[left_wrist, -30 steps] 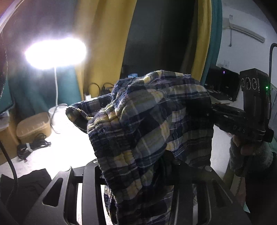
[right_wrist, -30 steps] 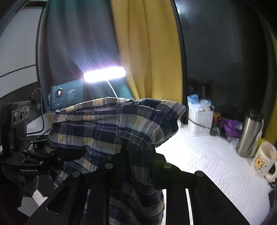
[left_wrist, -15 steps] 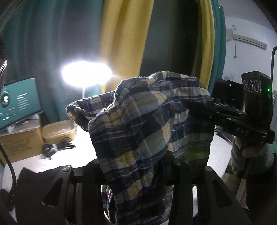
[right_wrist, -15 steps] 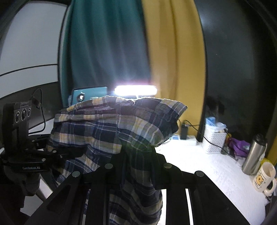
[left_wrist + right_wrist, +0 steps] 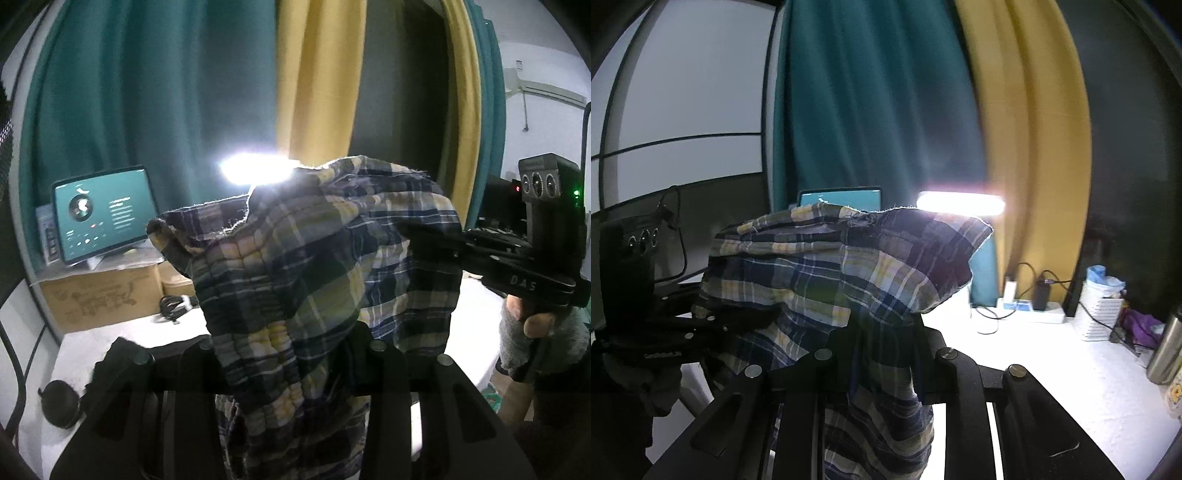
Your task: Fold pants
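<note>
Blue, yellow and white plaid pants (image 5: 306,266) hang bunched in the air between both grippers, above a white table (image 5: 1052,373). My left gripper (image 5: 291,354) is shut on the cloth near its elastic edge. My right gripper (image 5: 882,343) is shut on another part of the pants (image 5: 842,273). The right gripper also shows at the right of the left wrist view (image 5: 491,254), clamped on the cloth. The left gripper shows at the left of the right wrist view (image 5: 665,332). The rest of the pants hangs down hidden behind the gripper bodies.
A bright lamp (image 5: 960,203) and a lit screen (image 5: 99,214) stand at the back by teal and yellow curtains. A cardboard box (image 5: 103,291), a dark cloth (image 5: 122,354), a power strip (image 5: 1030,310), a white basket (image 5: 1100,310) and a steel bottle (image 5: 1167,350) sit on the table.
Both grippers have lifted and tilted upward with the pants; the views have swung toward the curtains and screen. The grip on the cloth is unchanged.
</note>
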Motion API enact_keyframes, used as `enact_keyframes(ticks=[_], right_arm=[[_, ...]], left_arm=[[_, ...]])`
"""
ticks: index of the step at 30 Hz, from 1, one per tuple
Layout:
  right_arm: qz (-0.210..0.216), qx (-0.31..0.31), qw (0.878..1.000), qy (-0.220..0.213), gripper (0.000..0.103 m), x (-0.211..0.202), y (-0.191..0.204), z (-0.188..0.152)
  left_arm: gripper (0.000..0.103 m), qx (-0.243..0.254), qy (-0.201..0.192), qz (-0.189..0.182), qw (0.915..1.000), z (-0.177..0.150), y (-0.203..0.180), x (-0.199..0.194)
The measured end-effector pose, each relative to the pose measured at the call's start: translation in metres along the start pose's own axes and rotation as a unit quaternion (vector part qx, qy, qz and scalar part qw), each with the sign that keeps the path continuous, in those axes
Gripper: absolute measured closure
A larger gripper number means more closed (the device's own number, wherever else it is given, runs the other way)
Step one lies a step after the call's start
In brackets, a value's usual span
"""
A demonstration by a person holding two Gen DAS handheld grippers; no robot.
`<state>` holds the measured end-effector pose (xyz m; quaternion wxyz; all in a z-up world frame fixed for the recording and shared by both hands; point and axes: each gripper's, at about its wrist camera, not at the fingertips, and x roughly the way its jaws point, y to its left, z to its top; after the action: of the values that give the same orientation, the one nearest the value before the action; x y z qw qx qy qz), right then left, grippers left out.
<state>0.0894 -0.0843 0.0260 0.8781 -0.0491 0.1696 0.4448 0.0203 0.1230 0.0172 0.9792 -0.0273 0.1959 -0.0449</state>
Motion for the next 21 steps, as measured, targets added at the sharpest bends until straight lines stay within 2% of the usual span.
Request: enact_keyframes(ticks=[10,21], right_arm=[[0.014,0.027,0.999,0.029,0.081,0.04,0.001,-0.012],[0.013,0.066,0.995,0.079,0.081,0.101,-0.027,-0.035]], left_arm=[[0.064,-0.011,0.038,0.011,0.9992,-0.011,0.021,0.014],[0.064,-0.013,0.098,0.006,0.9951,-0.021,0.044,0.069]])
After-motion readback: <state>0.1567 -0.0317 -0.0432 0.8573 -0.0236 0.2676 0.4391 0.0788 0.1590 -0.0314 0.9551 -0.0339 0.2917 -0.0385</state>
